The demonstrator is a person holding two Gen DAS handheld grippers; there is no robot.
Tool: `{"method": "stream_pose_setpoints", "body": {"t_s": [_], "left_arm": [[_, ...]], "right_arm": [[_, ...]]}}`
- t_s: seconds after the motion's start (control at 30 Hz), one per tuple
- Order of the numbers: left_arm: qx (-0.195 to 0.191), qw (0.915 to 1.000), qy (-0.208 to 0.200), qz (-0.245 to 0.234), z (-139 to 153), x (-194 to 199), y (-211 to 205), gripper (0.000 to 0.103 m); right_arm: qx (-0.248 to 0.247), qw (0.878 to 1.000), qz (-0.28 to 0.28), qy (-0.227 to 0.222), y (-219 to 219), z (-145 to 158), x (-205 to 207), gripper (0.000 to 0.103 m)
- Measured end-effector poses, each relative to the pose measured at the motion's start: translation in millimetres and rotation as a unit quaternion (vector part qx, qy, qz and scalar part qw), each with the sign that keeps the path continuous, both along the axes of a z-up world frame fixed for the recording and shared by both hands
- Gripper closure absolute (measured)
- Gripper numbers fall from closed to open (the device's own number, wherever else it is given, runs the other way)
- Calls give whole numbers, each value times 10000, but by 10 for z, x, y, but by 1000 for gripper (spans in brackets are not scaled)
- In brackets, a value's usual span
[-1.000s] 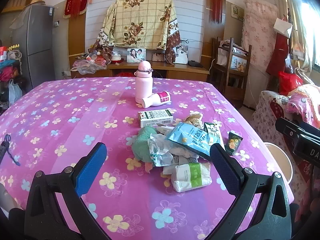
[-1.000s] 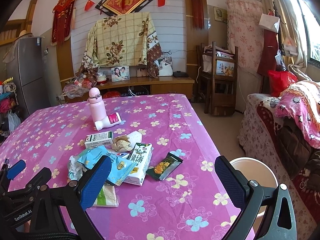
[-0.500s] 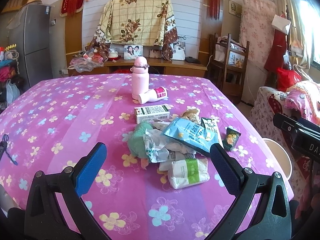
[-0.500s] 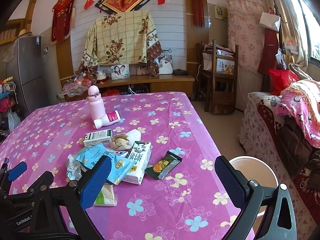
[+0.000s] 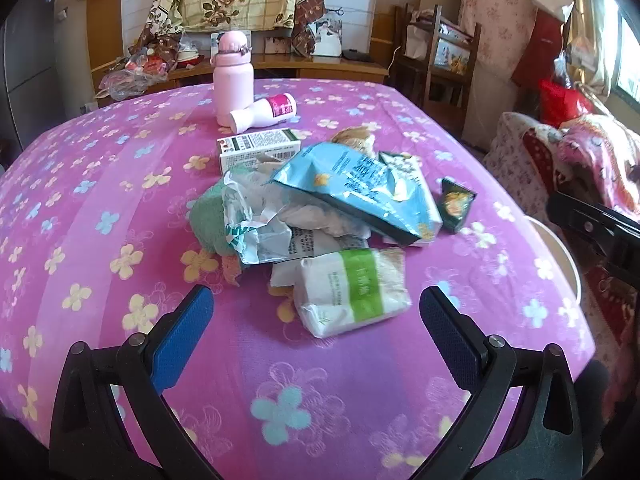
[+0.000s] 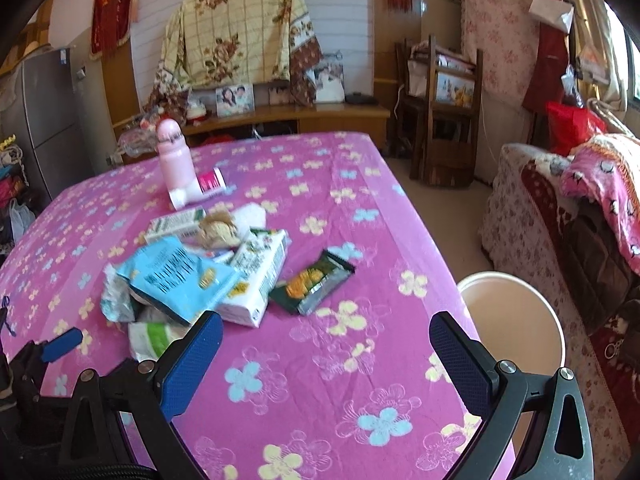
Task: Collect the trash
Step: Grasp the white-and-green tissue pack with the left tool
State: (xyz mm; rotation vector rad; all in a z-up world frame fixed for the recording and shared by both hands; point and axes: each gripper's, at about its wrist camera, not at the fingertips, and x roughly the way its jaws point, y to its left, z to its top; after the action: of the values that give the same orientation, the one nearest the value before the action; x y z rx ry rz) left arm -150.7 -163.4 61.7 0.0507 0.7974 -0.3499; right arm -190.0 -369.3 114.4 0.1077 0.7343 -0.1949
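Left gripper (image 5: pixel 316 312): jaws spread wide, nothing between them, held low over the pink flowered tablecloth (image 5: pixel 100 184). The white tissue pack with green band (image 5: pixel 352 292) lies just ahead, at 12 o'clock from the fingertip gap, on the near edge of the trash pile.

Trash pile, left wrist view: light blue snack bag (image 5: pixel 360 188) on top, tilted, overlapping crumpled white wrappers (image 5: pixel 264 220). Green cloth-like wad (image 5: pixel 208 220) at 9 o'clock of the pile, touching the wrappers. Small dark snack packet (image 5: pixel 456 204) at 3 o'clock, apart from the blue bag. White and green carton (image 5: pixel 258 150) at 12 o'clock, lying flat. Beyond it, a small white bottle with pink label (image 5: pixel 266 114) lies on its side, touching the base of the upright pink flask (image 5: pixel 233 80).

Right gripper (image 6: pixel 326 346): jaws spread wide, empty, above the tablecloth's near right portion. The dark packet sits at 12 o'clock from its gap, the milk carton (image 6: pixel 260 280) at 11 o'clock, partly under the blue bag. The left gripper's blue fingertip shows at 9 o'clock, low at the frame's edge.

White bucket (image 6: pixel 516 320) stands on the floor off the table's right edge, at 2 o'clock from the right gripper; its inside is not clearly readable.
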Motion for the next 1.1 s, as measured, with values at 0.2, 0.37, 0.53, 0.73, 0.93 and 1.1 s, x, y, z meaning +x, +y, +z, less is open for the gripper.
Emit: {"method": "stream_pose_setpoints", "body": {"t_s": [0.2, 0.37, 0.53, 0.73, 0.93, 1.1], "left_arm": [[29, 9994, 337, -100, -167, 231, -123, 1], [-56, 9987, 469, -182, -270, 306, -198, 4], [-239, 9955, 840, -355, -374, 360, -136, 68], [-511, 9924, 1019, -472, -266, 349, 132, 89], [-464, 9924, 1011, -520, -201, 279, 324, 91], [-443, 9899, 1178, -651, -196, 221, 472, 91]], "right_arm": [[354, 9991, 55, 229, -76, -170, 128, 1], [270, 9987, 216, 373, -20, -228, 204, 1], [391, 9965, 577, 457, 55, -275, 335, 1], [667, 9902, 1149, 439, 209, -279, 582, 1], [860, 9856, 1374, 486, 246, -227, 827, 1], [919, 9783, 1756, 598, 329, -223, 1051, 1]]}}
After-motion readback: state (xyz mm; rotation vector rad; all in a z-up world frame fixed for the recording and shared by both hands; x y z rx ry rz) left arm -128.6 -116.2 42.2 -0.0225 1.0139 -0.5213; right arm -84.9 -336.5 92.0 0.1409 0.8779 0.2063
